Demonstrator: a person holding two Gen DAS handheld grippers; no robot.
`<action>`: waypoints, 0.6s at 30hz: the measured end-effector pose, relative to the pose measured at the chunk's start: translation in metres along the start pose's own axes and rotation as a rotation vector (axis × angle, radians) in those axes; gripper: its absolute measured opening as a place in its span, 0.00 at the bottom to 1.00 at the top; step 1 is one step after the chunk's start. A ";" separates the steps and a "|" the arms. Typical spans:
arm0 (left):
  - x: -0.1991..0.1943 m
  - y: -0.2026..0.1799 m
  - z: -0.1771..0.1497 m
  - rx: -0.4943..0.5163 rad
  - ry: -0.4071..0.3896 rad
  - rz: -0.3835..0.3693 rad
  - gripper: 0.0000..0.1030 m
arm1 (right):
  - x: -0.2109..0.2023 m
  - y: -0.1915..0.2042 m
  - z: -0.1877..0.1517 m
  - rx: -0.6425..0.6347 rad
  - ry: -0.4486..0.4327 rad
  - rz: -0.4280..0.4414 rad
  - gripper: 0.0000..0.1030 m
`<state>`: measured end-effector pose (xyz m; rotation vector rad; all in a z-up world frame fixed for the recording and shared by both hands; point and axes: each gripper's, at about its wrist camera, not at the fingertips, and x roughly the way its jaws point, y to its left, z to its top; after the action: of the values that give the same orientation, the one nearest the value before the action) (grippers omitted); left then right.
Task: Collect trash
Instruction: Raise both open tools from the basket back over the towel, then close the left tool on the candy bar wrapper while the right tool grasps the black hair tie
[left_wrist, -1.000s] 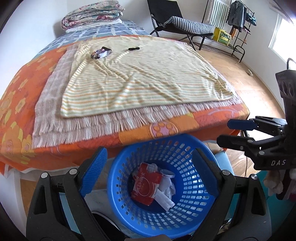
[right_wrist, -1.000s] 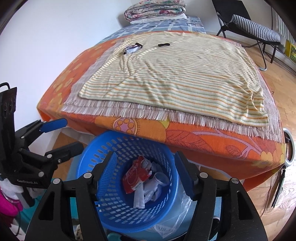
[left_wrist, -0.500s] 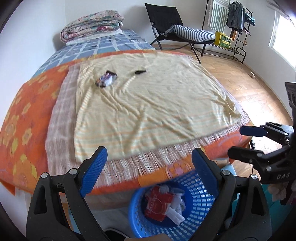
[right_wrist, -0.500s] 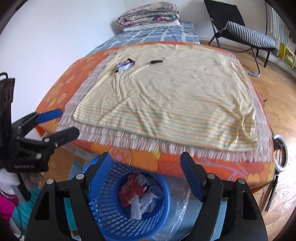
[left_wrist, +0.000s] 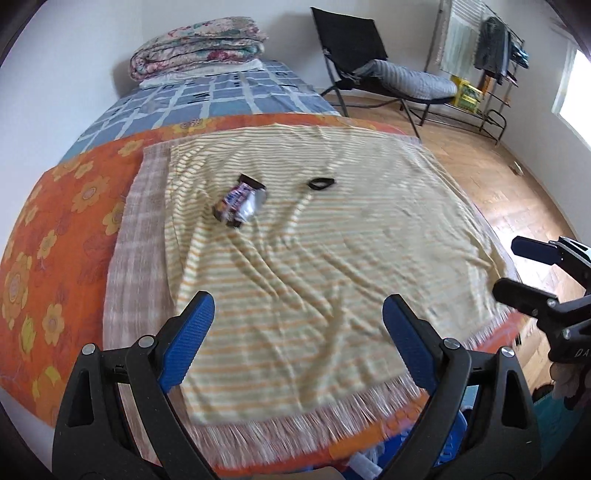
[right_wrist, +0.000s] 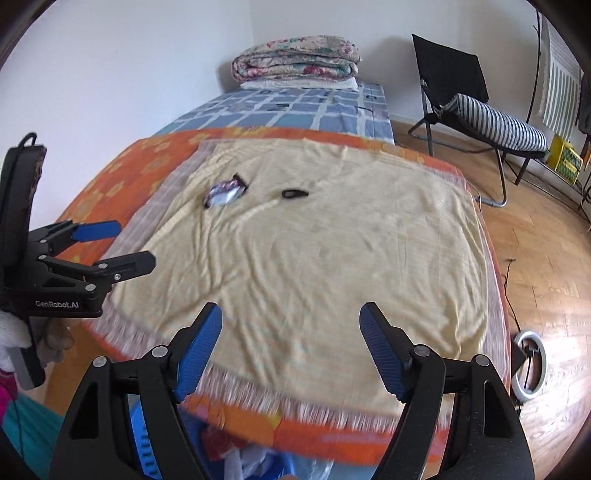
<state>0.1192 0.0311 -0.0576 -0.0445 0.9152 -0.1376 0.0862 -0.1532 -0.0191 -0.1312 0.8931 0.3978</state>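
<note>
Wrapper (left_wrist: 240, 204) on blanket (left_wrist: 332, 258) looks light, crinkly, slippery, so pinch its raised crumpled middle; left gripper (left_wrist: 298, 343) and right gripper (right_wrist: 291, 347) both wide, empty.

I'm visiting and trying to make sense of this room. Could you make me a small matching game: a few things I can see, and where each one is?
Things:
1. candy wrapper
2. folded quilt
3. striped cushion
4. blue basket

Places:
A. on the black chair
B. on the floor, below the near edge of the bed
C. on the yellow striped blanket
D. stacked at the far end of the bed

Pairs: 1-C, 2-D, 3-A, 4-B
</note>
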 end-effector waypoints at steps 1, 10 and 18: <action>0.006 0.007 0.006 -0.025 0.002 -0.006 0.92 | 0.005 -0.003 0.006 0.003 -0.007 0.000 0.75; 0.064 0.059 0.052 -0.166 0.017 0.004 0.92 | 0.073 -0.036 0.061 0.083 -0.031 0.010 0.75; 0.114 0.073 0.064 -0.156 0.059 0.036 0.76 | 0.140 -0.061 0.089 0.214 0.059 0.076 0.75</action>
<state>0.2454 0.0868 -0.1156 -0.1697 0.9836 -0.0342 0.2535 -0.1453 -0.0756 0.0881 0.9950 0.3678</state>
